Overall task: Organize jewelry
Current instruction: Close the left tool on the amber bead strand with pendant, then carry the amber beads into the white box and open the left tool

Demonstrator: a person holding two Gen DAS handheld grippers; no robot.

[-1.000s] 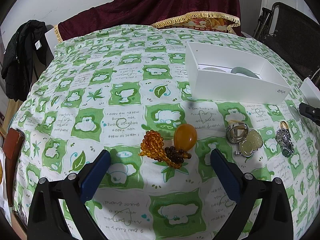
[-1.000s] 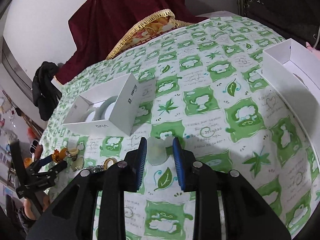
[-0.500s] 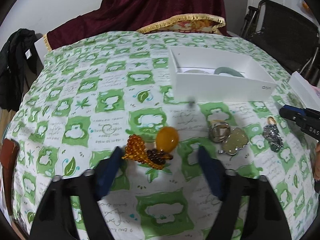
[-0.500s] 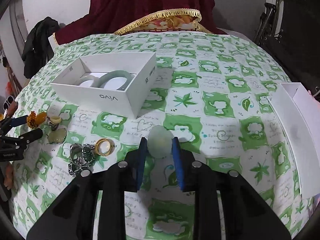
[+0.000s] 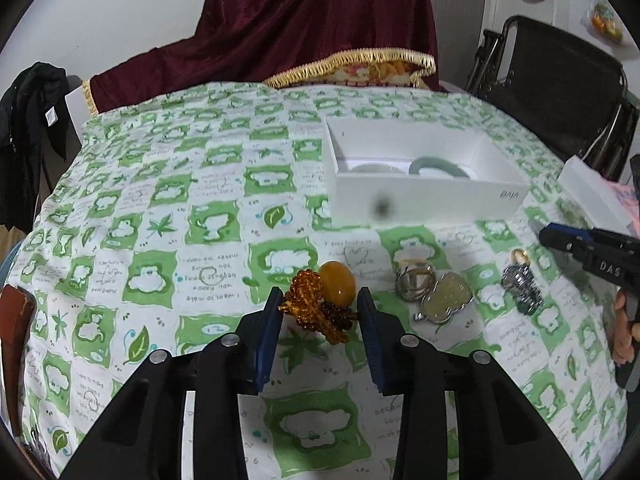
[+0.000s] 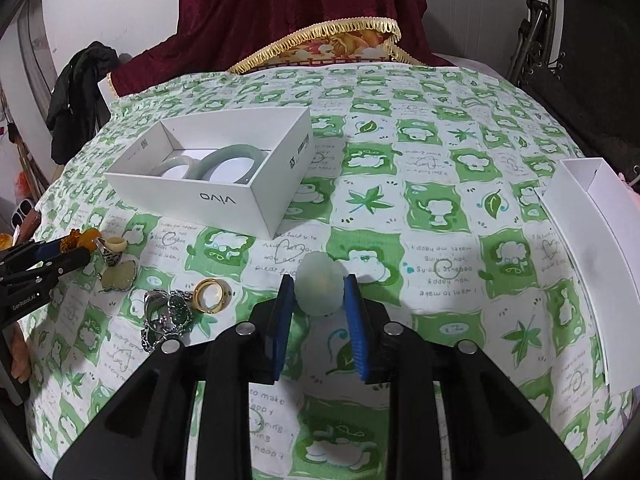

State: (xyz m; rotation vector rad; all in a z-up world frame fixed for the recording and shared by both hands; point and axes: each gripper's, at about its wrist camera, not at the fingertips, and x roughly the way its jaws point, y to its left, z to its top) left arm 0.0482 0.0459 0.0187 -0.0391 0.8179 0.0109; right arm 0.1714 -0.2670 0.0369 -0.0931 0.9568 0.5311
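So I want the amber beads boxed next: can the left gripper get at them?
Probably yes: the left gripper is open around the amber beads, nothing between.

The right gripper (image 6: pixel 316 294) clamps a pale stone (image 6: pixel 319 288) (frosted, rounded).

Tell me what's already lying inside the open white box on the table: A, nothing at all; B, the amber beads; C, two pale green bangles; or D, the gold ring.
C. In the right wrist view, two pale green bangles lie side by side inside the white box, while the gold ring and the amber beads are out on the tablecloth.
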